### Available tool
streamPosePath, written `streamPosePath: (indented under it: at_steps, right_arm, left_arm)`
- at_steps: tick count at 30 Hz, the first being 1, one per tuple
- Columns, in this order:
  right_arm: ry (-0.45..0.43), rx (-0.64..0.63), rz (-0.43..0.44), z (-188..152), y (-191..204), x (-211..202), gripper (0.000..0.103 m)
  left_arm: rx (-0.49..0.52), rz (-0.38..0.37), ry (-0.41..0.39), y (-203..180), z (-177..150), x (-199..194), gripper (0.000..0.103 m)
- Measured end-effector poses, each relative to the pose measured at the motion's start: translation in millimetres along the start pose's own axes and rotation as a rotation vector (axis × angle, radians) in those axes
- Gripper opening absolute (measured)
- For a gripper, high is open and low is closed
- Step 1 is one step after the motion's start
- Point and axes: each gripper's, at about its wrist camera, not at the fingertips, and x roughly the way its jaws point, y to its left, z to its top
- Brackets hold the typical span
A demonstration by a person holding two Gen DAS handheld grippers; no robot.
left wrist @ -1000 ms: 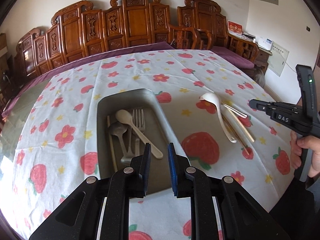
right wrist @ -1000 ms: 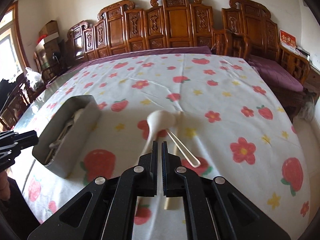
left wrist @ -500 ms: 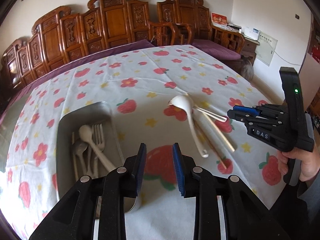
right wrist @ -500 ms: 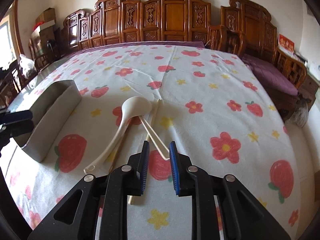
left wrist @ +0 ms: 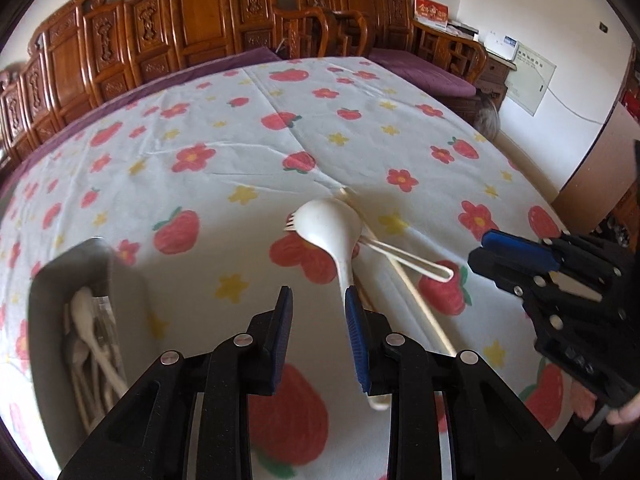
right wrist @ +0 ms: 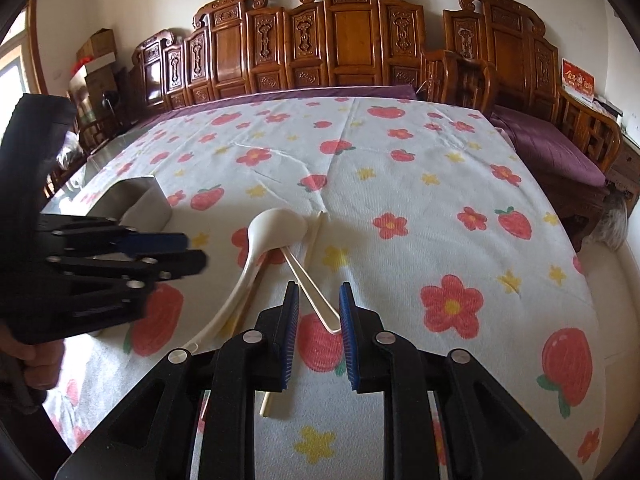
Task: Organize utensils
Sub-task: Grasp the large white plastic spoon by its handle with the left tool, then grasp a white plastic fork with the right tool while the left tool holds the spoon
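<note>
Utensils lie in a small heap on the tablecloth [left wrist: 256, 128]: a ladle [left wrist: 332, 228], bowl down, rests across a fork [left wrist: 400, 258] and chopsticks [left wrist: 420, 312]. The fork's tines poke out from under the ladle bowl in the left wrist view, and its looped handle points toward the right gripper [left wrist: 492, 252]. The chopsticks run under the ladle bowl, and one end shows past it on the far side.

Left gripper [left wrist: 318, 308] hangs over the cloth with its jaws partly apart and nothing between the pads; they have just been opening. The ladle handle passes just beside its right finger [left wrist: 354, 336] and I cannot tell whether they touch. To its left stands the metal tray [left wrist: 44, 280], which holds white spoons and at least one fork, blurred here.

Right gripper [right wrist: 318, 304] is also narrowly parted after opening, with the fork handle's end lying between the fingertips on the cloth, not pinched. In its view the ladle [right wrist: 276, 228] lies left of the jaws, the tray [right wrist: 140, 200] farther left, partly behind the left gripper [right wrist: 180, 250]. A hand [right wrist: 36, 364] grips that tool's handle.

Carved wooden chairs [right wrist: 356, 40] line the far edge of the table
</note>
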Motion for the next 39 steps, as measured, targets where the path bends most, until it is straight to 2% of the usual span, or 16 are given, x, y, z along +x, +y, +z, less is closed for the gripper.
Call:
streamPosePath:
  at_steps: [11,16,17,25,30,39]
  right_arm:
    - [0.000,0.009,0.006,1.3,0.3,1.5,0.023]
    - [0.015,0.031,-0.002,0.9,-2.8,4.2,0.023]
    - [0.016,0.035,-0.002,0.9,-3.2,4.3,0.023]
    - [0.034,0.021,0.003,-0.6,1.2,11.0,0.023]
    - [0.031,0.028,0.053,7.7,6.1,17.8,0.023]
    - [0.076,-0.049,0.043,28.9,14.4,63.1,0.023]
  left_arm:
    - [-0.029,-0.038,0.064,-4.7,12.2,47.1,0.025]
    - [-0.046,-0.083,0.059,-1.7,12.7,48.8,0.008]
    - [-0.046,-0.084,0.055,-1.9,12.9,47.5,0.008]
    - [-0.012,-0.074,-0.036,-3.0,11.2,14.6,0.007]
    - [0.003,-0.051,-0.098,2.9,9.6,-16.5,0.007]
    - [-0.019,-0.041,-0.154,19.9,9.0,-49.1,0.008]
